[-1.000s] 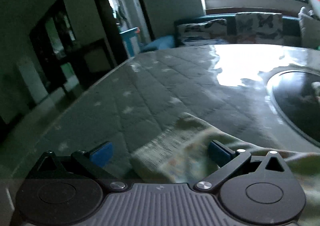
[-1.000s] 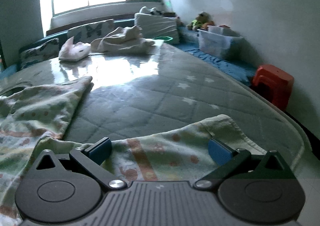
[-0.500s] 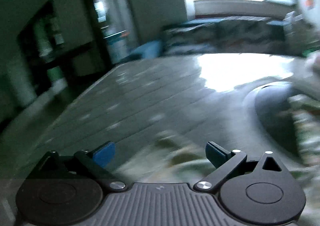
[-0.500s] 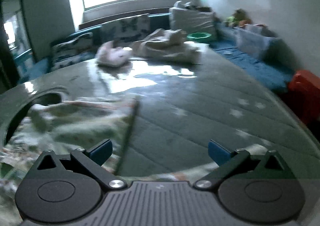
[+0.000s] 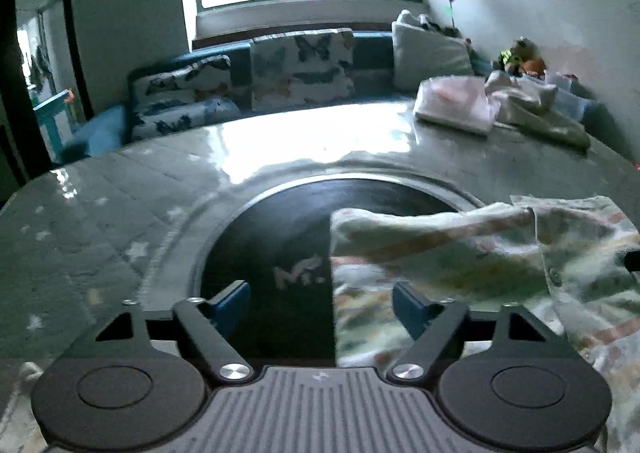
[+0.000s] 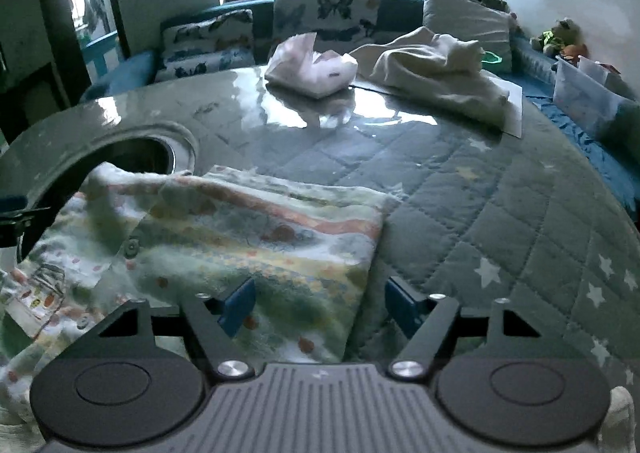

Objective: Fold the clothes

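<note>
Where folded double, pastel-striped garment flat on quilted table.

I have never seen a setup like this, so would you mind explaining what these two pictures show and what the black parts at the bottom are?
There is no robot here: a person holds a two-finger gripper in each hand, and a fisheye camera on each looks forward along its fingers. The black parts are the left gripper and the right gripper, both open and holding nothing. Below them a patterned garment lies partly folded on a quilted table cover, overlapping a dark round insert. At the far edge lie a pink cloth and a cream cloth.
</note>
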Tool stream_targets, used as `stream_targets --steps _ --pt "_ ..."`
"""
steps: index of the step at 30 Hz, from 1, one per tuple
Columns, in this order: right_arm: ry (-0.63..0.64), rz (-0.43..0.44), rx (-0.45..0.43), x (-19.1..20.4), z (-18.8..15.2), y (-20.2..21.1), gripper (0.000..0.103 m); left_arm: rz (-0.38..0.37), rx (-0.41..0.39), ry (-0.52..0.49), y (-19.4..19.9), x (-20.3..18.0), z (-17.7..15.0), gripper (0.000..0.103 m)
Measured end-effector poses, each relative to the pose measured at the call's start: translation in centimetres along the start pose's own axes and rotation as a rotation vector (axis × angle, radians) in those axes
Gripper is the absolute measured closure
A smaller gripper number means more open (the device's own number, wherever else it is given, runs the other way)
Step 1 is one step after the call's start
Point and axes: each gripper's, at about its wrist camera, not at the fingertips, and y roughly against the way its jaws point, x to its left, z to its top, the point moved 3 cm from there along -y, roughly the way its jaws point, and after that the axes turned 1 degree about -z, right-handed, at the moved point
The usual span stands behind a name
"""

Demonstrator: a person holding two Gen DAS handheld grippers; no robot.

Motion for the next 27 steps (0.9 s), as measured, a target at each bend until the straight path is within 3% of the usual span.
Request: stream_targets --steps 5,7,9,11,20,23,27 --pt "0.036 -0.002 0.014 0.5 0.2 -0.5 0.03 -0.02 0.039 -0.016 -1.3 -0.7 -0.1 0.044" --pt "0.048 -0.006 0.017 0.7 0.4 -0.8 0.03 -0.026 0.037 -0.016 -1.3 -0.7 0.1 0.056" --pt "0.059 -0.012 0.018 0.9 0.6 -1.0 0.029 -0.029 0.035 -0.019 -1.4 -0.7 0.3 0.083" --pt "0.064 -0.016 0.021 1.1 0.9 -1.3 0.029 0.015 0.026 -0.062 -1.7 -1.0 0.4 0.092" --pt "0.088 0.005 0.015 2.9 2.9 -3.6 0.027 0.131 0.003 -0.115 -2.5 0.0 0.5 0.097" --pt "0.094 0.012 0.012 3.8 4.0 -4.8 0.023 0.247 0.019 -0.124 -3.4 1.7 0.7 0.101" --pt "0.119 0.026 -0.002 5.5 5.5 -6.5 0.021 0.295 0.043 -0.049 -3.8 5.5 1.1 0.101"
